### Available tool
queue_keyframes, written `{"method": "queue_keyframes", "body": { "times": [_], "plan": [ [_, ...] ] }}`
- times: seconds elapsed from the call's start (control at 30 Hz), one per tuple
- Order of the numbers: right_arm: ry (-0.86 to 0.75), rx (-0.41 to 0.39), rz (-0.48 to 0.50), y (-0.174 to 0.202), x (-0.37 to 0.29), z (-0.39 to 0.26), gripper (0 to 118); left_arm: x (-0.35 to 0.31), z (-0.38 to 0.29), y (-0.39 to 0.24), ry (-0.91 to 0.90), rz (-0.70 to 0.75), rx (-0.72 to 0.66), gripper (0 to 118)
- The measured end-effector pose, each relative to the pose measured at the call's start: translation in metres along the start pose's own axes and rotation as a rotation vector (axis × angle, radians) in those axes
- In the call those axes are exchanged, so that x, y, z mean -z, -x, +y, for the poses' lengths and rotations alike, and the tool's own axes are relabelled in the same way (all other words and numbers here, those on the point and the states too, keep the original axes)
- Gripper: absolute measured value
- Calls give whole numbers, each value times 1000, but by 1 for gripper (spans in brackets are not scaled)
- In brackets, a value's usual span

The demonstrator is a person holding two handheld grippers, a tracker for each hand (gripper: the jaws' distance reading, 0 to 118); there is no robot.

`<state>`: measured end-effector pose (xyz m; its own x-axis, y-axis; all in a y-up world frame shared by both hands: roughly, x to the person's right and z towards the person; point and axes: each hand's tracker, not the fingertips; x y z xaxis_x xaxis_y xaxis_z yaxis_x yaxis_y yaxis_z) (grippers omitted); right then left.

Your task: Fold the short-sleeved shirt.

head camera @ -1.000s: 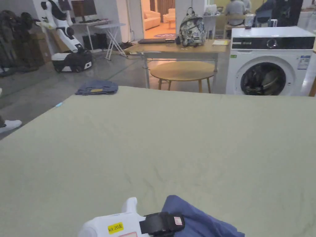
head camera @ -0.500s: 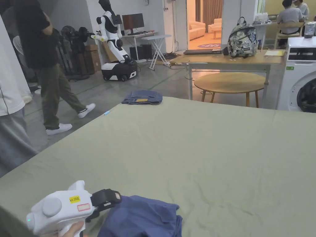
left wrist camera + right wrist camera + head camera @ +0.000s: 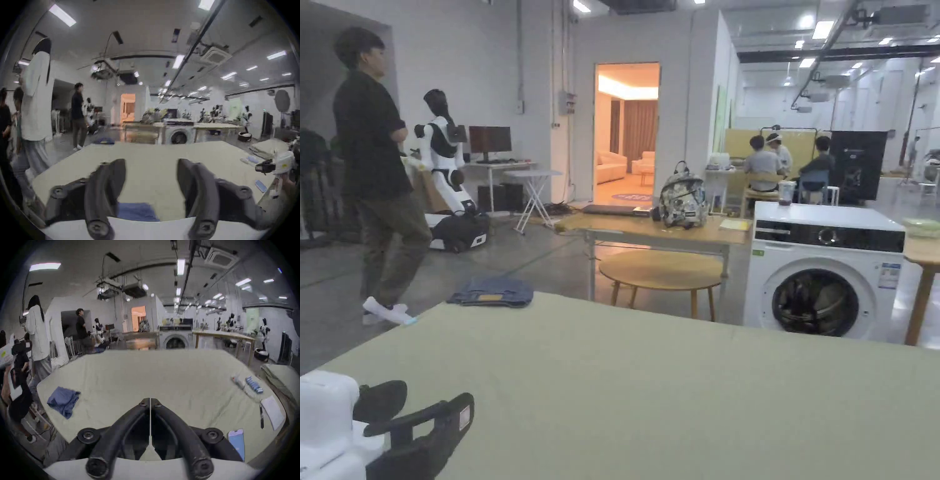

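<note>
We've got the left gripper [image 3: 151, 175] spread wide above the crumpled blue shirt [image 3: 62, 400] on the green table [image 3: 162, 374], probably not touching, right gripper [image 3: 150, 400] clenched empty.

Count: 2 claws, left gripper [image 3: 151, 164] and right gripper [image 3: 150, 400]. 1 blue shirt [image 3: 62, 400], left of the right claw. 1 phone [image 3: 236, 443] and 1 paper sheet [image 3: 273, 410], both right of it. 1 washing machine [image 3: 822, 281], 1 round table [image 3: 662, 270], 1 backpack [image 3: 682, 201], 1 folded jeans [image 3: 490, 292], all beyond the left claw. 1 humanoid robot [image 3: 445, 162]. Head view: 1 standing person [image 3: 375, 181], 3 seated people [image 3: 764, 162] far back.
</note>
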<state>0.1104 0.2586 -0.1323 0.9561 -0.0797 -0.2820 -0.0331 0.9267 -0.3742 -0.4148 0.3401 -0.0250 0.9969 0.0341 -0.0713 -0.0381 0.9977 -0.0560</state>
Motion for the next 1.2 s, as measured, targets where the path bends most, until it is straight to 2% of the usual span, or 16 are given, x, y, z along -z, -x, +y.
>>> {"method": "queue_keyframes", "body": {
  "times": [0.03,0.07,0.13,0.23,0.4,0.5,0.63,0.9,0.93,0.97,1.0,1.07,1.1,1.2],
  "plan": [
    [-32,9,-3,0,-2,7,0,1,2,-17,-12,-28,1,9],
    [-61,19,2,1,-4,10,0,2,2,-30,-15,-75,-8,0],
    [-127,33,4,0,-6,17,0,12,-4,-64,-11,-165,-5,0],
    [-223,3,-54,3,-6,18,0,18,-17,-113,-57,-140,77,0],
    [-276,-26,-128,18,-18,9,0,23,-26,-165,-17,-46,93,0],
    [-235,15,-117,17,-27,5,0,22,-27,-169,-1,-53,97,0],
    [-214,-13,-173,11,-30,0,0,15,-30,-171,17,-56,117,0],
    [-221,-22,-171,9,-34,0,0,17,-29,-167,27,-51,82,0],
    [-226,-27,-176,10,-34,1,3,17,-29,-167,26,-46,86,11],
    [-227,-33,-178,12,-35,3,22,16,-29,-167,19,-40,93,35],
    [-231,-48,-177,12,-36,5,49,15,-28,-167,10,-37,88,54],
    [-243,-73,-178,15,-38,7,91,13,-24,-166,-4,-43,63,89],
    [-240,-75,-176,17,-38,10,98,12,-22,-165,-8,-50,46,95],
    [-280,-74,-157,20,-43,11,100,7,-18,-164,-23,-65,35,95]
  ]
}}
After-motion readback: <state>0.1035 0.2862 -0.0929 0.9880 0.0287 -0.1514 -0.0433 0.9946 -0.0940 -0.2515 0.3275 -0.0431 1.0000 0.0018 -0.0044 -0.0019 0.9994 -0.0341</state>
